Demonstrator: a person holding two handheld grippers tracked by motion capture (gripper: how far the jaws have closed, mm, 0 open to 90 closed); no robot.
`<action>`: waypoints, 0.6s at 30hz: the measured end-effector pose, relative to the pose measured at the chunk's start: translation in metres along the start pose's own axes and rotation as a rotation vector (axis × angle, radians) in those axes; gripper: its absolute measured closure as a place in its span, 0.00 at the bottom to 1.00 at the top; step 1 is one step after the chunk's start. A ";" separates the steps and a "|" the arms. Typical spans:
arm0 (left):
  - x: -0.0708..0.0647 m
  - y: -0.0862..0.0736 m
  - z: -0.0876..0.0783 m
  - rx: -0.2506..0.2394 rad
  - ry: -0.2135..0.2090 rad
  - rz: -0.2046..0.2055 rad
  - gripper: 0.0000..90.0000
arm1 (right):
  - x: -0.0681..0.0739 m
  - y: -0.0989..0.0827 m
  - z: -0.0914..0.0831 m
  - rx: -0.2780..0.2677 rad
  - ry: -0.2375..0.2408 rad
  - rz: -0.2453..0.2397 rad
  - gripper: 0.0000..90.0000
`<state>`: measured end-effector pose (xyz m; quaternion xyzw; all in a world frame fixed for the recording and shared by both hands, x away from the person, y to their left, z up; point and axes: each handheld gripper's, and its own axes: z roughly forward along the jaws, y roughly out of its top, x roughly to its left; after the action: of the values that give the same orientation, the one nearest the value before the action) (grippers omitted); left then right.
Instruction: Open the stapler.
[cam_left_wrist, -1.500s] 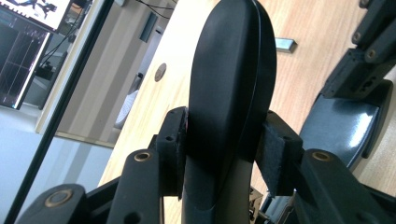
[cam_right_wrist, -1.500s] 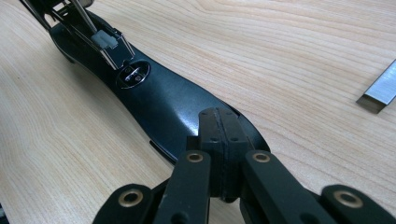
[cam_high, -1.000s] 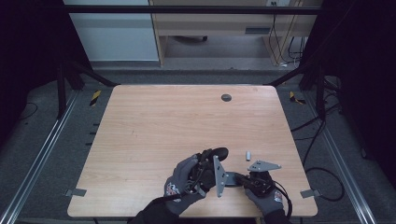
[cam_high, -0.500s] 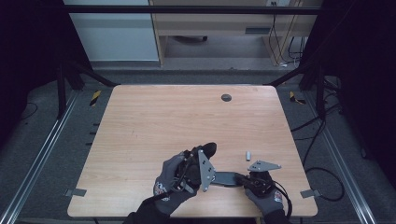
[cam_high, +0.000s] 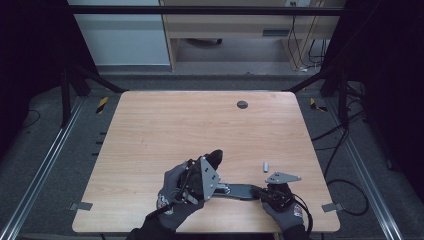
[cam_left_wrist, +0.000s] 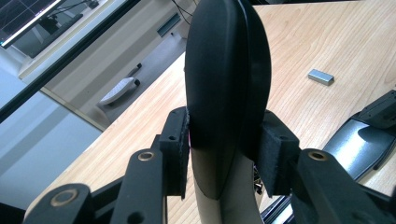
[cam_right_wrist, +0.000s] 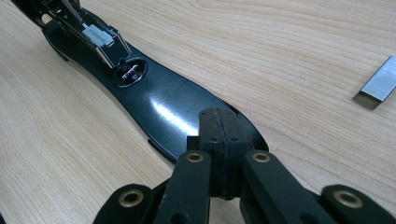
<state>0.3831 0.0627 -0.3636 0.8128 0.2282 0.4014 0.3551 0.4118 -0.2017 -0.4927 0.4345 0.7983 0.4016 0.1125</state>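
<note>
Left gripper (cam_high: 214, 159) shifted left, stapler top (cam_left_wrist: 227, 84) clamped, near table edge (cam_high: 200, 232)

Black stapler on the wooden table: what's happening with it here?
A person works a black stapler opened out on the wooden table. The left gripper is shut on the stapler's black top arm, swung up. The right gripper presses its shut jaws onto the end of the glossy base. A small silver strip of staples lies nearby.
</note>
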 end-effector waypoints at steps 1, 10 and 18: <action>0.001 0.000 0.000 -0.001 -0.001 -0.005 0.66 | 0.000 0.000 0.000 0.000 0.000 0.000 1.00; 0.007 -0.005 -0.005 -0.009 0.004 -0.043 0.66 | 0.001 0.000 0.000 0.002 0.001 0.001 1.00; 0.013 -0.007 -0.008 -0.010 0.004 -0.069 0.66 | 0.000 0.000 0.000 0.001 0.002 0.000 1.00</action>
<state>0.3837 0.0790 -0.3597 0.8020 0.2548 0.3914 0.3724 0.4118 -0.2014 -0.4927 0.4341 0.7988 0.4015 0.1113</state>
